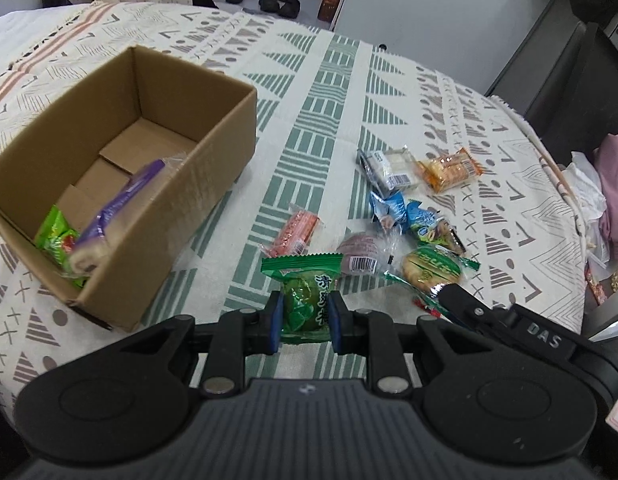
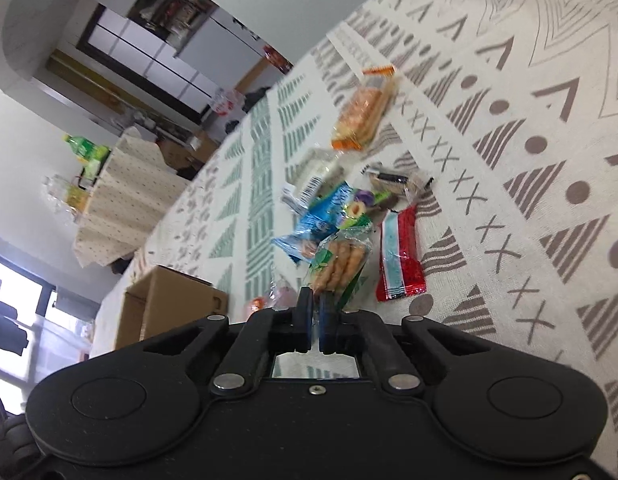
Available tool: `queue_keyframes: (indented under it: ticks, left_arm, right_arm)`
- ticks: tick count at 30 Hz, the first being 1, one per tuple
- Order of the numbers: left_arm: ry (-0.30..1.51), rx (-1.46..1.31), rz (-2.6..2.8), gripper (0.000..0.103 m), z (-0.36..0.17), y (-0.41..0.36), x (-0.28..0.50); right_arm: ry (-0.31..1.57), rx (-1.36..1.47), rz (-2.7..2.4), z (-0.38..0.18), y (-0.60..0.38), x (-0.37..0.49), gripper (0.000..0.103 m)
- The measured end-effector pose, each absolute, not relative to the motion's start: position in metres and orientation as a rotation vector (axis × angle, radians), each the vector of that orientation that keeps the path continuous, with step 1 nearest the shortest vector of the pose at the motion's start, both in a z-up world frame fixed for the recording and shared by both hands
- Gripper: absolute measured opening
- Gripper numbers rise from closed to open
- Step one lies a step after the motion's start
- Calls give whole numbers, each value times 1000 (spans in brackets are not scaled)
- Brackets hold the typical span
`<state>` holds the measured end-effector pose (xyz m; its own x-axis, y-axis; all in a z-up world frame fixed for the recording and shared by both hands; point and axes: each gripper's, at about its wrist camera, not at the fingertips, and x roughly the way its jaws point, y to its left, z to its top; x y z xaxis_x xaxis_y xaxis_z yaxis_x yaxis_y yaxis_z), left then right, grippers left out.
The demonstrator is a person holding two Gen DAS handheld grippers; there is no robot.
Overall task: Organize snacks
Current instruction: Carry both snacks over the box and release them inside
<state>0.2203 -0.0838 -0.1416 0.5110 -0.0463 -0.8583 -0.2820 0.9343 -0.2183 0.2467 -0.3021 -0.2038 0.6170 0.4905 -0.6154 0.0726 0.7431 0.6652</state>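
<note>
While my left gripper is clamped on the green candy packet, I should carry it left over the cardboard box rim and release low beside the purple snack. Right gripper: jaws nearly together, apparently pinching the biscuit packet, which lies right of the box.

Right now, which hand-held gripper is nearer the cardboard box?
Left. The left hand-held gripper, holding a green candy packet, sits just beside the cardboard box. The right hand-held gripper is farther, at the green biscuit pack.
</note>
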Motion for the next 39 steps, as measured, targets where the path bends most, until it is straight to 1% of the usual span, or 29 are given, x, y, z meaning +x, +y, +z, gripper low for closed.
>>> queue_keyframes:
  ticks: [21, 39]
  left_arm:
    - [918, -403, 160, 22, -90, -42, 183]
    - [833, -495, 243, 22, -73, 40, 180]
  right_arm:
    - [719, 774, 305, -153, -304, 210, 2]
    - [736, 727, 401, -135, -240, 213, 2]
